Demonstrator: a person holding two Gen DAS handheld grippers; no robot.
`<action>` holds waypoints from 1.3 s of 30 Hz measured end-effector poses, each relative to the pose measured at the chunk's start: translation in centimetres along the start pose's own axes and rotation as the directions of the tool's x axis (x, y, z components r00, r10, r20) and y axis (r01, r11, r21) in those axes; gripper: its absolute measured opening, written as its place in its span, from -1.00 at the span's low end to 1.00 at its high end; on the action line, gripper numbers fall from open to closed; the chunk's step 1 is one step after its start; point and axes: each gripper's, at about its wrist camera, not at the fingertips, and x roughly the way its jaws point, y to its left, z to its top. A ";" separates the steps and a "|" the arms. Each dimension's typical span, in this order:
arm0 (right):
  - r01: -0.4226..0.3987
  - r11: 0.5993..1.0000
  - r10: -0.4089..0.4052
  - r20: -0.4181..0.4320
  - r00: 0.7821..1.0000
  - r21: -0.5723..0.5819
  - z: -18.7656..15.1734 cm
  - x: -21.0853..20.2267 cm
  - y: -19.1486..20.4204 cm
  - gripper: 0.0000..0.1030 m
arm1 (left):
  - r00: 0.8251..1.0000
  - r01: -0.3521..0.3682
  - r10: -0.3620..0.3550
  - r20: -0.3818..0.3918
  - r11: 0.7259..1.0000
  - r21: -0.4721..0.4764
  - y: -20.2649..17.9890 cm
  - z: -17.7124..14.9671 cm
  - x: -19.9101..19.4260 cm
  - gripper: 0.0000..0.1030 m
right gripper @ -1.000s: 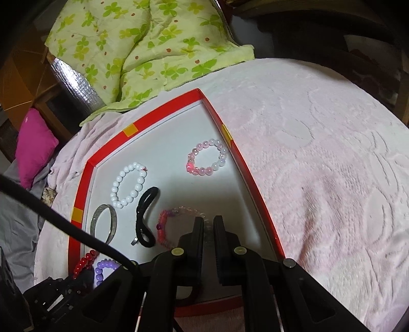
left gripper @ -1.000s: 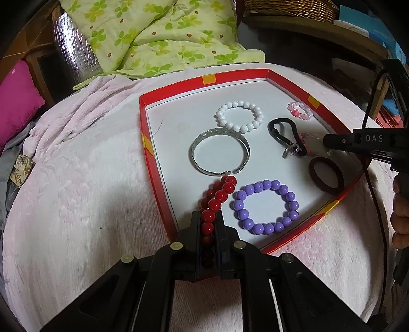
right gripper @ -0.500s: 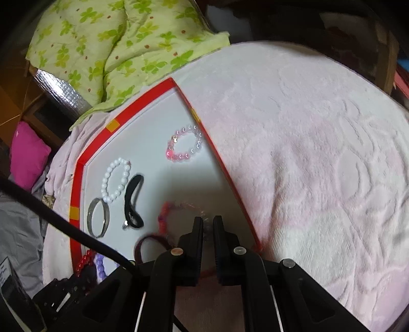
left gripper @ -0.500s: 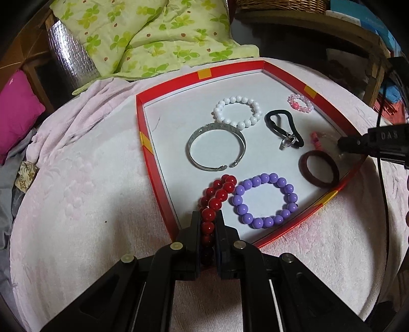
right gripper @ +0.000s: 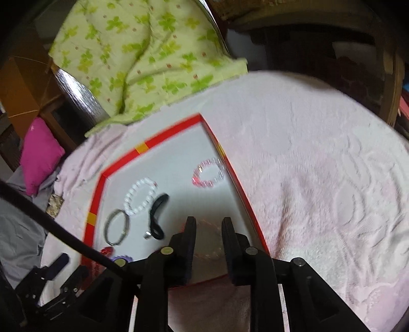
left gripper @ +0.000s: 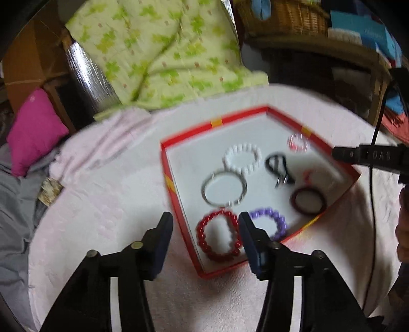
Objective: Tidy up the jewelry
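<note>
Jaws just opened, red bracelet [left gripper: 218, 236] in tray [left gripper: 179, 201]

A pale pink textured cloth [right gripper: 319, 178] covers the worktop. Behind it lies a light green quilt [left gripper: 163, 51] printed with leaves, draped beside a shiny silver panel [left gripper: 84, 74]. A magenta cushion [left gripper: 33, 130] sits at the left against brown wooden furniture [right gripper: 23, 84]. At the upper right a wicker basket [left gripper: 286, 15] stands on a dim wooden shelf [left gripper: 319, 51]. The light is soft and indoor.
</note>
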 end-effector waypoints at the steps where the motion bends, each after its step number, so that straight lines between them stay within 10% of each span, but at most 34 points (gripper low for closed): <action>1: -0.007 1.000 0.007 0.016 1.000 -0.007 0.2 -0.7 0.3 -0.45 | 1.000 -0.014 0.014 0.019 1.000 -0.002 0.0 0.4 -1.0 0.19; 5: -0.024 1.000 0.025 0.064 0.998 -0.016 0.3 -3.6 1.0 -0.16 | 0.997 -0.031 0.032 0.063 0.999 -0.029 0.3 1.3 -4.3 0.28; 22: -0.054 0.990 0.077 0.189 0.979 -0.127 -2.8 -18.2 5.8 0.01 | 0.980 -0.084 0.106 0.169 0.988 -0.129 0.8 0.2 -19.0 0.45; 39: -0.008 0.956 0.060 0.168 0.984 -0.293 -6.9 -24.3 8.6 0.10 | 0.972 -0.136 0.171 0.160 0.968 -0.213 2.1 -2.2 -23.3 0.46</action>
